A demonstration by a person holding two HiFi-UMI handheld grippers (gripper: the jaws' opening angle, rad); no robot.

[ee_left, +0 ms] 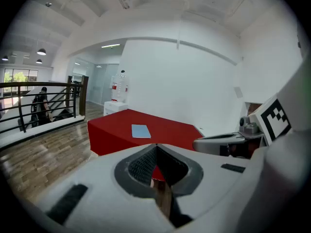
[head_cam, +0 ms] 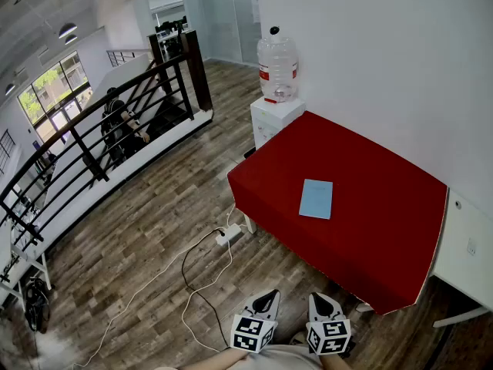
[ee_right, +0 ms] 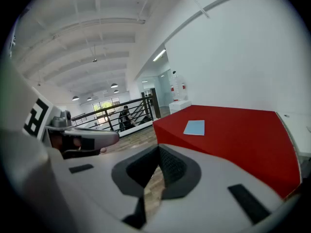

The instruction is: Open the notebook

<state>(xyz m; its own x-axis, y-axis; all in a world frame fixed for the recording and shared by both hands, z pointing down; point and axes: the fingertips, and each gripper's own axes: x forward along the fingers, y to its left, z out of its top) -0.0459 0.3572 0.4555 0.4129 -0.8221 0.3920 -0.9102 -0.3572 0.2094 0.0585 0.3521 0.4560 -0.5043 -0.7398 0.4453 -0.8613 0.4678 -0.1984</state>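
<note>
The left gripper (head_cam: 266, 301) and right gripper (head_cam: 319, 302) are hanging clenched and empty near the person's body, while the closed blue notebook (head_cam: 316, 199) is lying well ahead on the red table (head_cam: 385, 230), lengthwise away from them, nearer the right one.

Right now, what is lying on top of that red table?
Only a light-blue notebook, closed and lying flat near the middle of the red table. Its cover hides its pages, and the patch of table beneath it cannot be seen.
</note>
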